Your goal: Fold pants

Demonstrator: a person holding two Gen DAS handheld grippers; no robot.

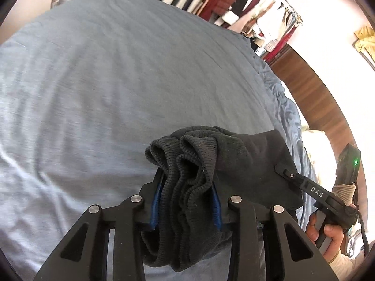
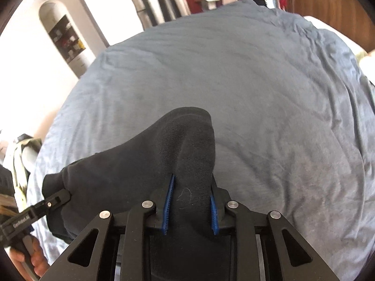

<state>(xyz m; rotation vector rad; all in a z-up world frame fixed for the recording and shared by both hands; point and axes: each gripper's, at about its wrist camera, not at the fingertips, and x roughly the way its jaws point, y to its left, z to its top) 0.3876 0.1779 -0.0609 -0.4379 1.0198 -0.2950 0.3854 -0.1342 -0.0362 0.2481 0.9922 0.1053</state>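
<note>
Black pants (image 1: 192, 187) bunch up right in front of the left camera, with the ribbed cuffs folded together in thick waves. Two blue pads (image 1: 216, 208) of the left gripper (image 1: 187, 201) squeeze those cuffs from both sides, so this gripper is clamped tight on the pants. To the right, the dark cloth stretches over to the other tool, whose black finger touches the cloth edge. A bare hand (image 1: 325, 234) holds that tool's grey handle at the far right.

From the right camera, the left side shows the other tool's black finger pinching a corner of the pants (image 2: 131, 171). A hand (image 2: 35, 257) grips its handle low in the corner. In the middle, a ribbed band of the pants sticks up between the blue pads (image 2: 168, 201) of the right gripper (image 2: 191, 207). This gripper is also clenched on the pants, with cloth filling the gap between its fingers.

So the pants hang between the two grippers, held above a big blue-grey bed sheet (image 2: 281, 117). The sheet is wrinkled and covers the bed. Behind the bed, clothes (image 1: 246, 4) hang in a row on a rack. A brown wooden wall (image 2: 332, 7) shows at the far right.
</note>
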